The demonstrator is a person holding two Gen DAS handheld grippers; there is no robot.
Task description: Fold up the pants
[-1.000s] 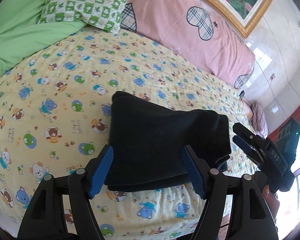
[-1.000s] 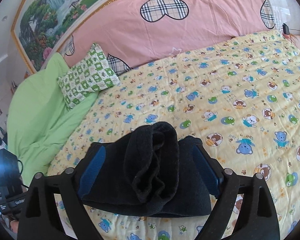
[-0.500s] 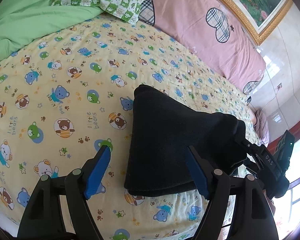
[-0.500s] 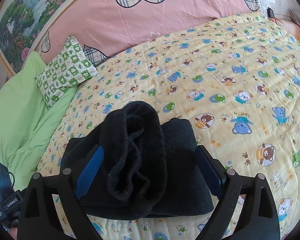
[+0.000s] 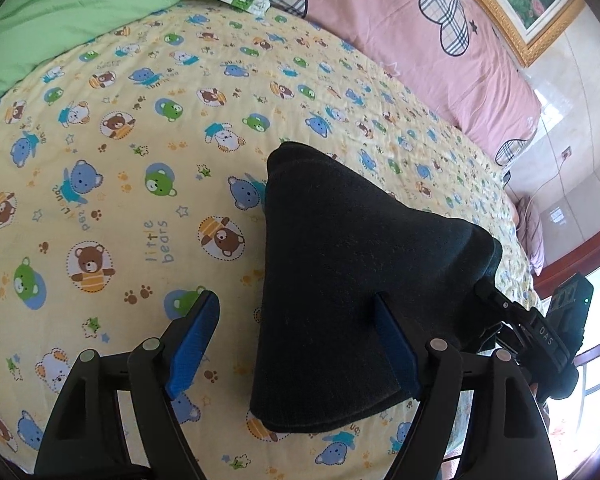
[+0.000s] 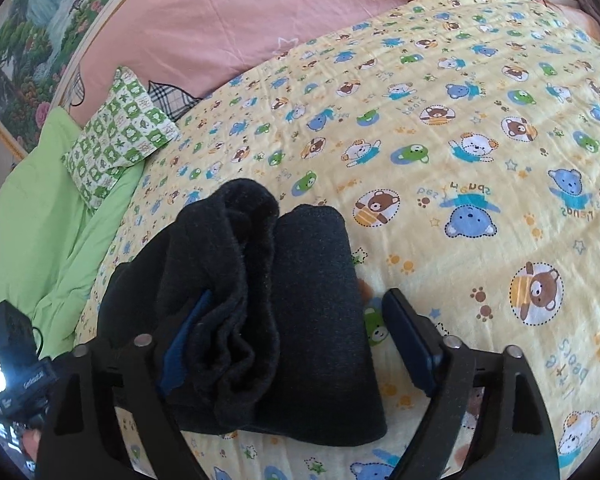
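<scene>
Bed (image 5: 148, 128): yellow sheet printed with small bears, filling both views. Pink headboard cover (image 5: 400, 20) with plaid hearts along the far side; framed landscape painting (image 6: 24, 52) above it. Green-and-white checked pillow (image 6: 118, 136) lying on a green quilt (image 6: 40, 216) at one corner.

Pants (image 5: 360, 300): dark, thick fabric, folded into a compact bundle lying on the sheet near the bed's front edge. From the right wrist view (image 6: 268, 304) the bundle shows one smooth flat fold beside a bunched, rolled fold that rises higher.

Left tongs (image 5: 300, 340): spread wide. One blue pad lies over the bundle's upper face; the other hangs above bare sheet, apart from the cloth. Nothing pinched.

Right tongs (image 6: 296, 344): spread wide, straddling the bundle. One blue pad is partly hidden against the bunched fold; the other stands just beside the smooth fold over the sheet. No cloth pinched between them.

Right tool body also appears at the far edge of the left wrist view, next to the bundle.
</scene>
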